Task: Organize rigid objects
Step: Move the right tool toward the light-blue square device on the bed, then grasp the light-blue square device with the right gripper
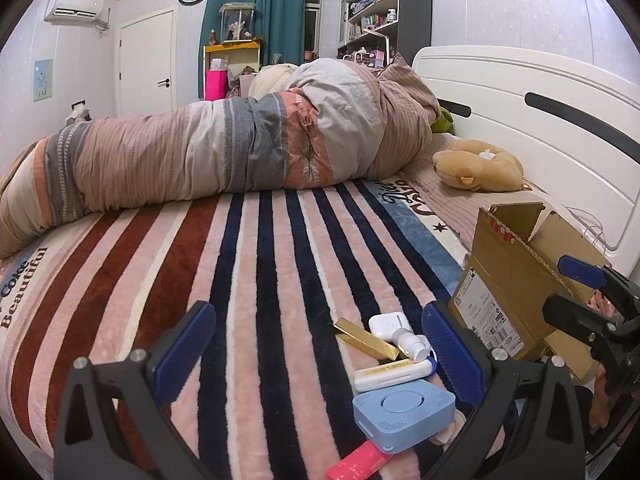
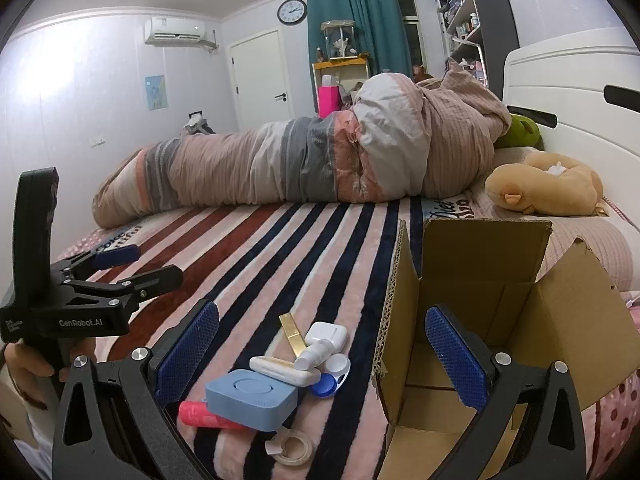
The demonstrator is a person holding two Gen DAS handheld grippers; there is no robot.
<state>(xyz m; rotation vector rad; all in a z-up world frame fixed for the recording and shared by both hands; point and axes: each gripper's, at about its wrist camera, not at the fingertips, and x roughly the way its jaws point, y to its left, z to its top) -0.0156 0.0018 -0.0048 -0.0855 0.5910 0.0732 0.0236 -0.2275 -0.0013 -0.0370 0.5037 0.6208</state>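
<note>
A heap of small items lies on the striped blanket: a light blue square device [image 2: 252,398] [image 1: 404,412], a red tube [image 2: 204,416], a tape roll [image 2: 292,446], a flat white case [image 2: 284,370], a gold bar [image 2: 292,332], a white charger [image 2: 326,336], a small white bottle [image 2: 316,354] and a blue cap [image 2: 324,386]. An open cardboard box [image 2: 480,280] [image 1: 516,280] stands right of the heap, and its visible inside shows only cardboard. My right gripper [image 2: 320,354] is open, straddling the heap and the box's left wall. My left gripper [image 1: 318,354] [image 2: 140,266] is open and empty, left of the heap.
A rolled duvet [image 1: 240,148] lies across the far half of the bed. A tan plush toy [image 2: 548,188] rests by the white headboard [image 1: 520,92]. The striped blanket [image 1: 260,260] is bare between duvet and heap. A hand [image 2: 28,368] holds the left gripper's handle.
</note>
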